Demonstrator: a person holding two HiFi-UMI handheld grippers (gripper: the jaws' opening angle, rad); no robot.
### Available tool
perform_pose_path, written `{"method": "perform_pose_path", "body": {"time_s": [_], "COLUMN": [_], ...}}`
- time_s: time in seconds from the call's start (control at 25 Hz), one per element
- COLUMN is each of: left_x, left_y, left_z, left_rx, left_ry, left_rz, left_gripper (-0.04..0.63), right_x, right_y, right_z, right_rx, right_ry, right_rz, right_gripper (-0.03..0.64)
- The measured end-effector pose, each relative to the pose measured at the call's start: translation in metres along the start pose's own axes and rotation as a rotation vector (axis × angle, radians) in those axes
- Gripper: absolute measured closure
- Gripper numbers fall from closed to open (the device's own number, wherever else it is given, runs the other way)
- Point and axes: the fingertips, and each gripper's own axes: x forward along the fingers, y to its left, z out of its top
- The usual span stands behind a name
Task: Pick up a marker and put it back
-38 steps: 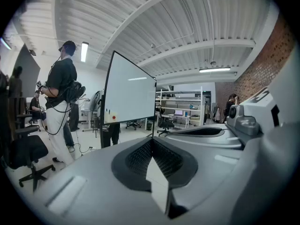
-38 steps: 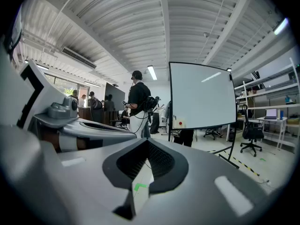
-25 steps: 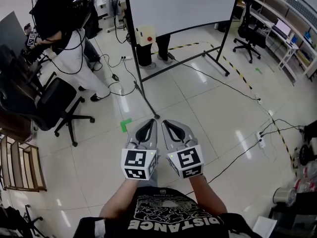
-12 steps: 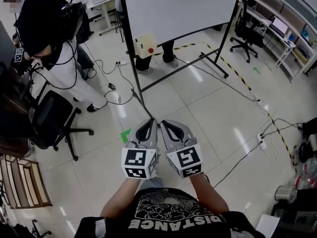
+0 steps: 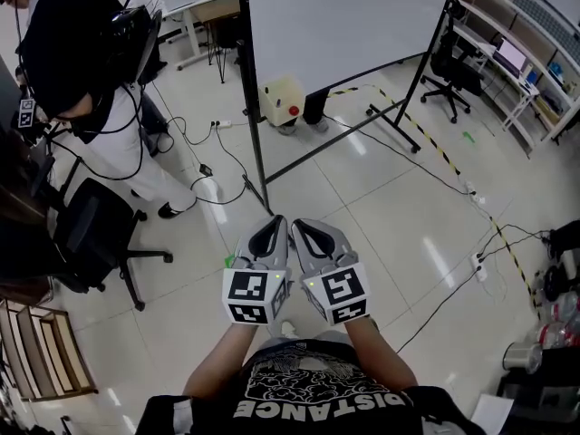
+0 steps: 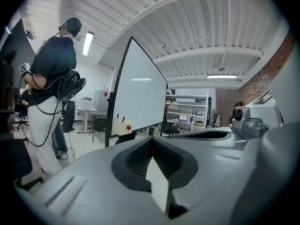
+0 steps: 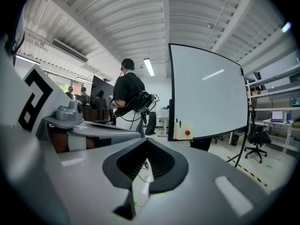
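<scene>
A cream box with a red button [image 5: 283, 101] hangs at the lower left corner of the whiteboard [image 5: 344, 16]. In the left gripper view two dark markers [image 6: 117, 119] stick up from this box [image 6: 123, 125]; the right gripper view shows the box [image 7: 183, 131] too. My left gripper [image 5: 275, 227] and right gripper [image 5: 304, 228] are held side by side in front of my chest, pointing at the board from well short of it. Both are shut and hold nothing, as the left gripper [image 6: 152, 140] and right gripper [image 7: 147, 142] show in their own views.
A person in a black top and white trousers [image 5: 86, 71] stands at the left by a black office chair [image 5: 95, 234]. Cables [image 5: 222, 152] and a power strip [image 5: 479, 266] lie on the tiled floor. The whiteboard's stand legs [image 5: 399, 125] spread ahead; shelves [image 5: 507, 53] line the right.
The whiteboard and its box have come nearer and shifted right in the head view. Both grippers stay together and shut. The person at the left has shifted slightly.
</scene>
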Motion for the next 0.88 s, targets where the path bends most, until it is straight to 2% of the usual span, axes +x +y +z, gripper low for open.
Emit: {"method": "perform_pose_path", "body": {"time_s": [0.48,0.88], "left_x": [0.033,0.1], "left_y": [0.039,0.057], "left_z": [0.005,0.026], "left_rx": [-0.001,0.02], "left_ry": [-0.018,-0.038], "left_rz": [0.018,0.039], "left_gripper": [0.589,0.589], "right_x": [0.051,0.104], "right_y": [-0.02,-0.07], "right_z": [0.005,0.031], "right_rx": [-0.004,-0.02], "right_ry": [-0.015,-0.072], "right_rz": [0.001,0.044], "right_gripper": [0.617,0.617]}}
